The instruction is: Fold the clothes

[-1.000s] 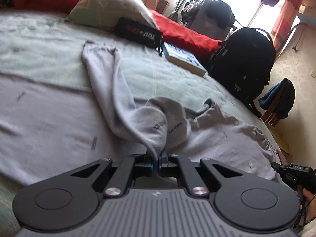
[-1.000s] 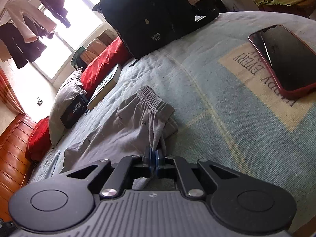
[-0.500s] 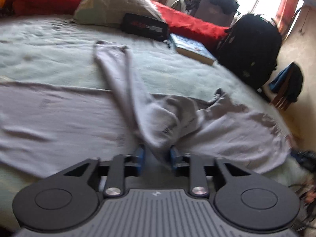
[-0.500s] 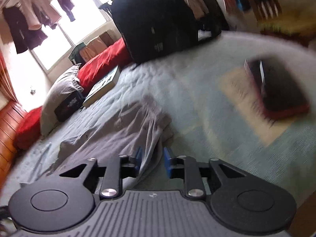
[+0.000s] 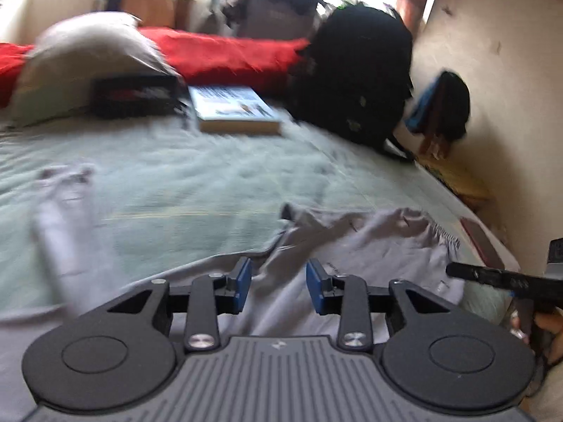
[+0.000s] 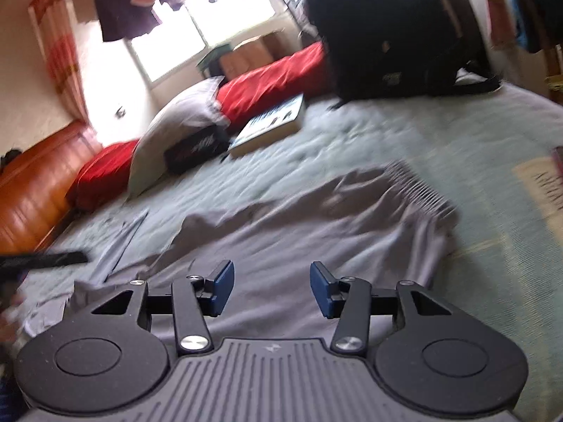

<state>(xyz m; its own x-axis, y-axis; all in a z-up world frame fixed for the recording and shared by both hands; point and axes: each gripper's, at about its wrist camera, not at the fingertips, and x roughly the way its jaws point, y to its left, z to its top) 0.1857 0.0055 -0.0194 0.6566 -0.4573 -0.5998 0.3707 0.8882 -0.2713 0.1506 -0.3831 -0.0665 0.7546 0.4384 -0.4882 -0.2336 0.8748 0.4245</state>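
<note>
Grey trousers [image 6: 316,232] lie spread and rumpled across the pale green bedcover [image 6: 440,140], and every place below is given from them. Their ribbed elastic waistband [image 6: 418,190] forms the edge nearest the red-cased phone [image 5: 480,242], which rests on the bedcover just beyond that edge. One leg [image 5: 59,232] trails away from the waistband end, a blurred pale strip in the left wrist view. The right gripper [image 6: 271,288] hangs over the middle of the trousers; its jaws have just been opening and stand well apart, with cloth seen below the gap but nothing pinched, the blue pads [image 6: 222,286] bare. The left gripper [image 5: 278,286] also hovers above the trousers, nearer the leg end, its jaws apart though narrower than the right pair, having just been opening too, and the fabric beneath is not caught by the pads [image 5: 242,283]. Past the trousers, toward the window, a paperback book [image 5: 235,109] lies flat on the bedcover, with a black pouch [image 5: 135,95] beside it leaning on a grey pillow [image 5: 88,59]. Red cushions [image 5: 228,52] run behind these. A black backpack [image 5: 355,74] stands on the bed beyond the waistband end, well apart from the trousers. A hand [image 5: 549,334] holding the other gripper shows past the waistband in the left wrist view.
</note>
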